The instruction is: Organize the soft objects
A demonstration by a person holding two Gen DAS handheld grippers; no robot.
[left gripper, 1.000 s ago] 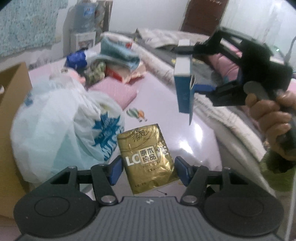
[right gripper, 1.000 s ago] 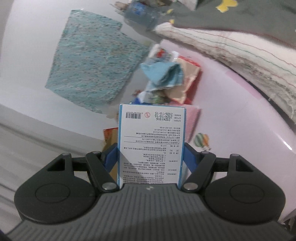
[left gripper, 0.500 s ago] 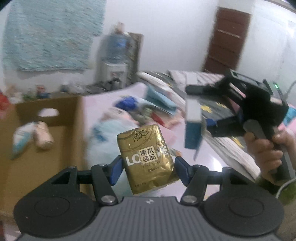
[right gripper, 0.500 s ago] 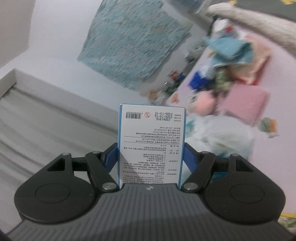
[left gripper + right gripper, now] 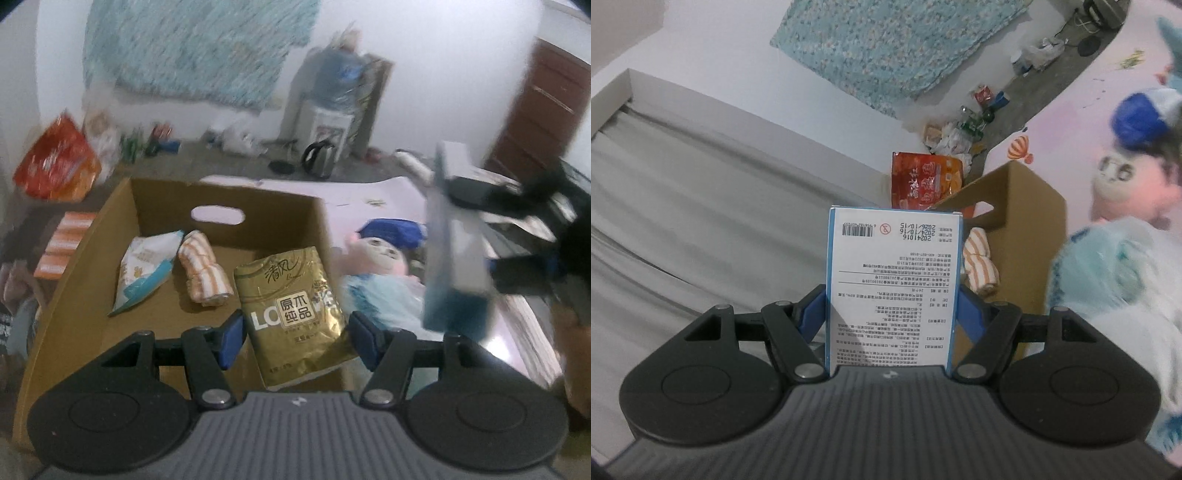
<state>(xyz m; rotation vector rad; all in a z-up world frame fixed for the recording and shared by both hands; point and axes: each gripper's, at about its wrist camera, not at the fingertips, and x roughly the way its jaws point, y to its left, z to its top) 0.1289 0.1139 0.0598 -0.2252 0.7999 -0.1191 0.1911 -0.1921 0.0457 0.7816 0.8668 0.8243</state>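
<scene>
My left gripper (image 5: 295,334) is shut on a gold tissue pack (image 5: 291,314) and holds it over the open cardboard box (image 5: 92,236). In the box lie a white-and-teal packet (image 5: 146,271) and a rolled orange-striped towel (image 5: 205,273). My right gripper (image 5: 892,308) is shut on a white-and-blue carton (image 5: 894,284); it shows blurred at the right of the left wrist view (image 5: 454,266), beside the box. The box (image 5: 1019,221) and the towel (image 5: 980,266) show behind the carton in the right wrist view.
A pink-faced doll with a blue cap (image 5: 384,254) and a pale plastic bag (image 5: 384,299) lie on the pink surface (image 5: 388,192) right of the box. An orange bag (image 5: 59,162), a kettle (image 5: 319,158) and a water dispenser (image 5: 332,110) stand on the floor behind.
Both grippers have swung left from the pink surface to the cardboard box, each keeping its item. The box interior now fills the left wrist view.
</scene>
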